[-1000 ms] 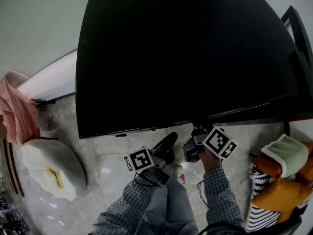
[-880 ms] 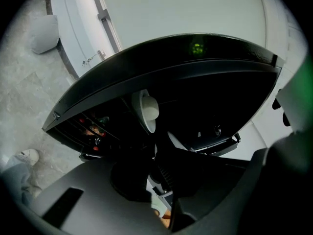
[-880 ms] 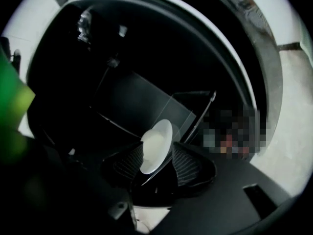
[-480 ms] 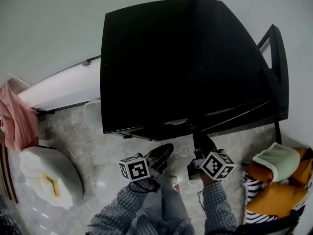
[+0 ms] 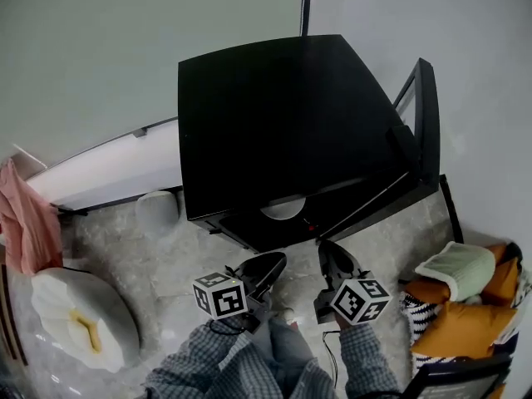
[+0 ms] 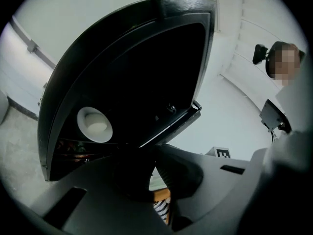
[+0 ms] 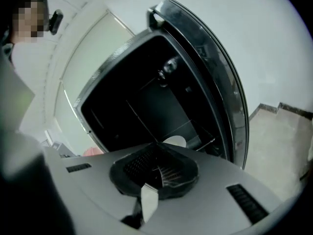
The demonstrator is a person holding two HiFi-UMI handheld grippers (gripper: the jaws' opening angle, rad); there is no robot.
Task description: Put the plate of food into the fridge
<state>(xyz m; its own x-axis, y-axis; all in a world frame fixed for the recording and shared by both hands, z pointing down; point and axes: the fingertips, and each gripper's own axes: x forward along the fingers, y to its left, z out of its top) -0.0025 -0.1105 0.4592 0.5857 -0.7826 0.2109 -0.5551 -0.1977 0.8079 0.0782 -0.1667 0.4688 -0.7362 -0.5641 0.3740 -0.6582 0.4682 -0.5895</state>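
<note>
1. Change: over the last second the right tool (image 5: 330,254) went from fully spread to clenched. Nothing lies between its ribbed pads.
2. Change: the head view has drawn back. The fridge (image 5: 274,115) filled the frame a second ago and is now seen whole. Both tools hang in front of it, clear of the opening.
3. Left tool (image 5: 268,264): the pads meet at the tip and hold nothing.
4. Task item: the plate (image 5: 283,209) rests low inside the fridge, just behind the front edge, with neither tool touching it. A paler mound sits at its centre. It is probably the food, but its kind cannot be made out.
5. Meaning: the placement appears complete. The door (image 5: 426,123) stands swung open at the right, so closing it is the likely remaining step.
6. Materials and shapes:
   - Fridge: boxy, with a smooth, glossy black casing and a dark interior crossed by thin shelf edges.
   - Door: glossy, with a curved rim.
   - Plate: round, shallow, white and smooth-surfaced.
   - Tools: matte grey bodies, black grooved pads and marker cubes.
   - Floor (image 5: 150,256): grey veined stone.
</note>
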